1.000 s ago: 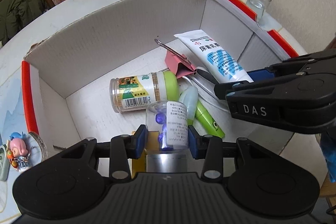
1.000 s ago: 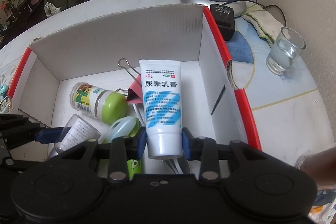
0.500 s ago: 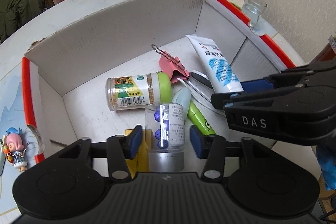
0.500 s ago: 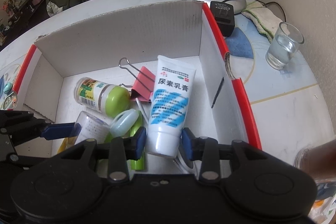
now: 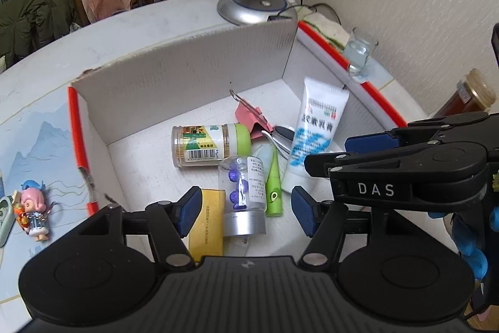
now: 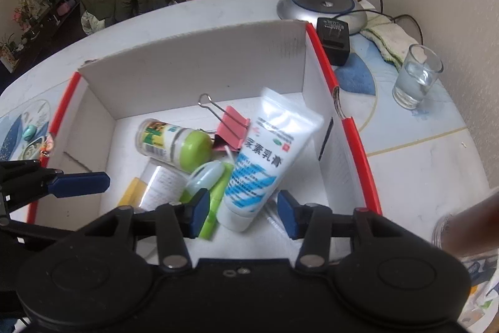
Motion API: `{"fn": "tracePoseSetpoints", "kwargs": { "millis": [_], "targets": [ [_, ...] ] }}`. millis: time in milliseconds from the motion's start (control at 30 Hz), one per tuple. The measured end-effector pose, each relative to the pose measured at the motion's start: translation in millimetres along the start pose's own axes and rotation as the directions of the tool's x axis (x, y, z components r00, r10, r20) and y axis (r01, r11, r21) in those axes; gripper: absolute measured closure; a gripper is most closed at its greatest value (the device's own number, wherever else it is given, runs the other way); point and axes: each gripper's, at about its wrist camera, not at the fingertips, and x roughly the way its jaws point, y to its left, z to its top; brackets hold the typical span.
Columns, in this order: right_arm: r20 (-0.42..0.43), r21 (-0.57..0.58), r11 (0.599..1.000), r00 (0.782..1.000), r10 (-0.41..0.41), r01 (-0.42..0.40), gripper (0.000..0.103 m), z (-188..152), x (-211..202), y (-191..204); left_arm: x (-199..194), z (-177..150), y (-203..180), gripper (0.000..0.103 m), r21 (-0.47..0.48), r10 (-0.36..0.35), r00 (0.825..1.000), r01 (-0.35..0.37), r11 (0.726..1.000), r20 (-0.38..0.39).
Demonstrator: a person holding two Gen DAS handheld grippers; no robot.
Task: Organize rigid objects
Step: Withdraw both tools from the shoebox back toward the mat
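A white cardboard box (image 5: 187, 77) with red edges (image 6: 193, 58) holds several items. A clear bottle with purple pills and a silver cap (image 5: 241, 195) lies in it, between the open fingers of my left gripper (image 5: 246, 213). A white and blue cream tube (image 6: 265, 158) lies tilted in the box, its cap end between the open fingers of my right gripper (image 6: 241, 209); it also shows in the left wrist view (image 5: 315, 133). A green-capped jar (image 5: 209, 145), a pink binder clip (image 6: 232, 128), a green pen (image 5: 273, 192) and a yellow box (image 5: 207, 227) lie there too.
A glass of water (image 6: 416, 80) stands right of the box. A lamp base (image 6: 321, 10) with cables and a black adapter (image 6: 333, 39) are behind it. A doll figure (image 5: 32, 211) lies left of the box. A brown jar (image 5: 464, 99) stands at the right.
Both grippers have opened, letting go of the pill bottle and the cream tube, and have drawn back and up. The tube has tipped to the right in the box.
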Motion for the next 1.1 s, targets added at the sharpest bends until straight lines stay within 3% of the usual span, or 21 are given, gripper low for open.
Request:
{"fn": "tracePoseSetpoints", "kwargs": {
  "millis": [667, 733, 1000, 1100],
  "targets": [
    [0.105, -0.022, 0.997, 0.992, 0.071, -0.069, 0.039, -9.8, -56.0, 50.7, -89.4, -29.1, 50.7, 0.040, -0.058, 0.002, 0.986, 0.008, 0.998, 0.165],
    [0.115, -0.025, 0.997, 0.990, 0.080, -0.077, 0.037, -11.0, -60.1, 59.7, -97.7, -33.5, 59.9, 0.032, -0.066, 0.009, 0.984, 0.003, 0.998, 0.179],
    [0.137, -0.039, 0.994, 0.985, 0.102, -0.098, 0.026, -14.0, -65.1, 103.1, -121.4, -48.7, 101.3, 0.032, -0.095, 0.040, 0.978, -0.021, 0.995, 0.205],
    [0.140, -0.048, 0.993, 0.984, 0.111, -0.105, 0.022, -15.5, -64.2, 120.9, -129.7, -55.7, 118.6, 0.025, -0.108, 0.059, 0.976, -0.036, 0.993, 0.211]
  ]
}}
